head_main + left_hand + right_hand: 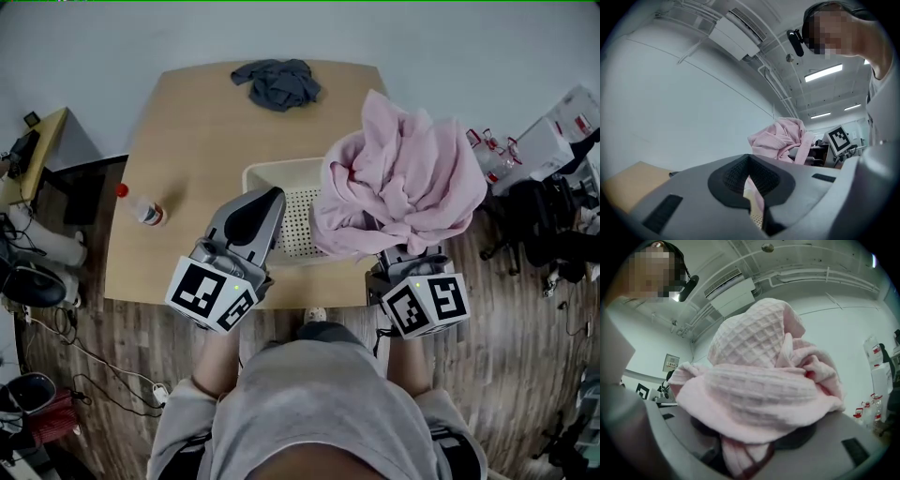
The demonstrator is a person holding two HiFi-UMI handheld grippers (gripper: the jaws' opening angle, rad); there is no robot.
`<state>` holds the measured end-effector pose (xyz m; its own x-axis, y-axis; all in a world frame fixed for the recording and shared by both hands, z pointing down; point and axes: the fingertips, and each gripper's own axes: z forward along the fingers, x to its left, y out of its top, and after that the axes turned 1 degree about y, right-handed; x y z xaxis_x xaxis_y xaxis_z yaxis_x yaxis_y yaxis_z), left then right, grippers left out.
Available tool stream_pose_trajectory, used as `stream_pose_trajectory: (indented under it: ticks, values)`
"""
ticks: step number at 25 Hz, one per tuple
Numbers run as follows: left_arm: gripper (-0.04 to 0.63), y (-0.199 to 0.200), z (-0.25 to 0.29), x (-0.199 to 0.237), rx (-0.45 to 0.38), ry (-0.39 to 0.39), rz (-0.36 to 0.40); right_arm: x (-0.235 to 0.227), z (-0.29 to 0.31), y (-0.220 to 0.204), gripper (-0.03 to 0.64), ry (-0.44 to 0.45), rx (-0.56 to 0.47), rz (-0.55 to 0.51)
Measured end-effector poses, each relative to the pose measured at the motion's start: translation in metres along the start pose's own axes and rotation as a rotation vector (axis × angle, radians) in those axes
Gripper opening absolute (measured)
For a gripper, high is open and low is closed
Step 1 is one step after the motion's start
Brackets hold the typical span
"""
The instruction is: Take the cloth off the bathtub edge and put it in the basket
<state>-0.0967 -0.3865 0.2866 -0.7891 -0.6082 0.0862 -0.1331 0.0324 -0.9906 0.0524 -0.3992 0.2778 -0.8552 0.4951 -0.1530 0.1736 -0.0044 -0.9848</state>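
Right gripper (412, 255) clamping bunched pink waffle-weave cloth (403, 178); white perforated plastic basket (279, 172) at its ten o'clock; left gripper (269, 200) closed, empty.

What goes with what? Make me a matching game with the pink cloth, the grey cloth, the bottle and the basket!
Things:
1. pink cloth
2. grey cloth
3. bottle
4. basket

Places:
a. at the far edge of the table
b. lying on the table's left side
c. pinched in the right claw
d. standing mid-table, partly under the pink cloth

Pairs: 1-c, 2-a, 3-b, 4-d
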Motion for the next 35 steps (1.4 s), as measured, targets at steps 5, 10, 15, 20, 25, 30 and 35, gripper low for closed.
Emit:
stream_pose_trajectory:
  ticks: [5, 10, 15, 20, 25, 30, 35]
  values:
    - [-0.003, -0.004, 0.006, 0.018, 0.007, 0.061, -0.004, -0.009, 0.026, -0.015, 0.285, 0.04, 0.041, 0.024]
    - [-0.003, -0.012, 0.007, 0.032, 0.018, 0.121, -0.013, -0.015, 0.047, -0.041, 0.285, 0.078, 0.108, 0.05]
    - [-0.003, -0.027, 0.009, 0.044, 0.042, 0.169, -0.036, -0.022, 0.062, -0.074, 0.285, 0.096, 0.192, 0.072]
    - [-0.003, -0.042, 0.012, 0.051, 0.066, 0.19, -0.063, -0.027, 0.069, -0.111, 0.285, 0.107, 0.291, 0.091]
    - [-0.003, -0.055, 0.016, 0.057, 0.083, 0.205, -0.081, -0.031, 0.072, -0.15, 0.285, 0.123, 0.408, 0.108]
    - [-0.003, -0.065, 0.016, 0.061, 0.1, 0.219, -0.099, -0.035, 0.074, -0.187, 0.285, 0.128, 0.555, 0.095]
    - [-0.003, -0.07, 0.011, 0.064, 0.11, 0.237, -0.103, -0.036, 0.076, -0.214, 0.285, 0.146, 0.698, 0.048]
